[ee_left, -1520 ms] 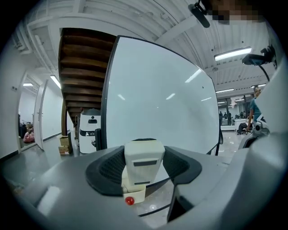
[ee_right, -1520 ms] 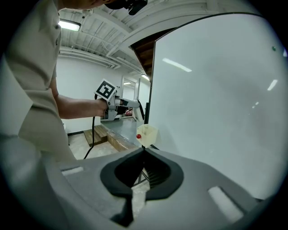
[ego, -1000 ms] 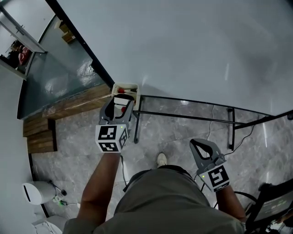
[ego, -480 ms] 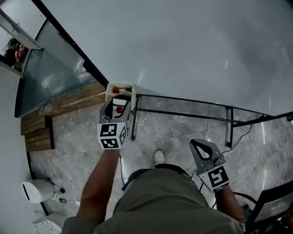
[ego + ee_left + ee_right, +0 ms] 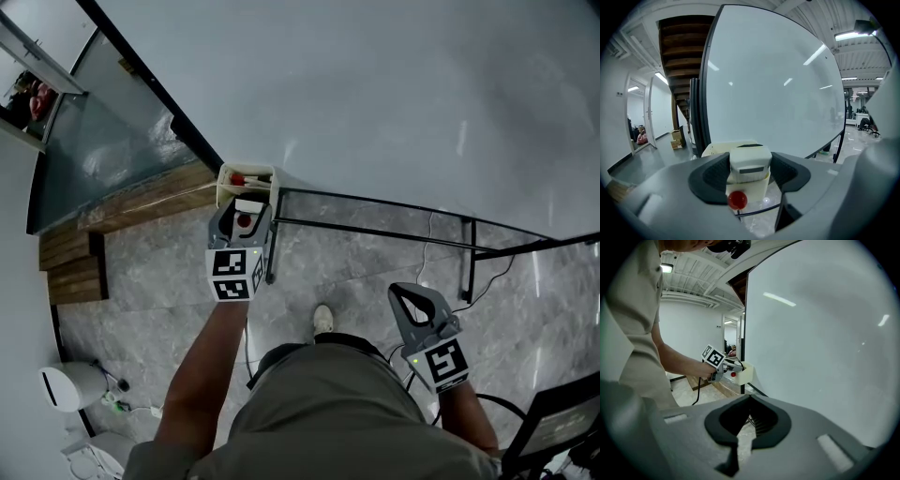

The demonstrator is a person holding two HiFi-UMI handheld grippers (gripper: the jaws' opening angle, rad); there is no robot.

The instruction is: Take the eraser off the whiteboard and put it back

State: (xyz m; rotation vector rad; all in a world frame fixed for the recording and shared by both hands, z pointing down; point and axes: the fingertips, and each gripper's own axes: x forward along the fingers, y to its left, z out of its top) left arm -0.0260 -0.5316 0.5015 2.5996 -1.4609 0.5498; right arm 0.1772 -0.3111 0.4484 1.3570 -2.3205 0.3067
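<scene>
**Desk:** Start at the left. What have you got?

**Operator:** My left gripper (image 5: 246, 212) is pinching the eraser (image 5: 749, 160), a white block clamped squarely between the two pads. It sits just in front of the cream tray (image 5: 225, 180) at the lower left corner of the whiteboard (image 5: 394, 103). I can't tell yet whether it touches the tray.

**Desk:** Anything different from a second ago?

**Operator:** Yes. I've carried the left gripper forward, and the gap between eraser and tray has narrowed in the head view. The grip itself looks the same. There's a small red ball (image 5: 737, 200) below the eraser that has travelled along with the gripper. I can't say what it belongs to.

**Desk:** So where does that leave the task?

**Operator:** The eraser is off the board and in my grip, so I judge the removal done and the return under way. What's left is to close the last bit of distance, seat the eraser, and let go. I'd want it resting before I release, or it could drop to the floor.

**Desk:** And the right side?

**Operator:** My right gripper (image 5: 749, 398) hangs low by my hip, well apart from the board. Its jaws are pressed together with nothing between them, and it hasn't moved. I don't expect to need it.
</scene>
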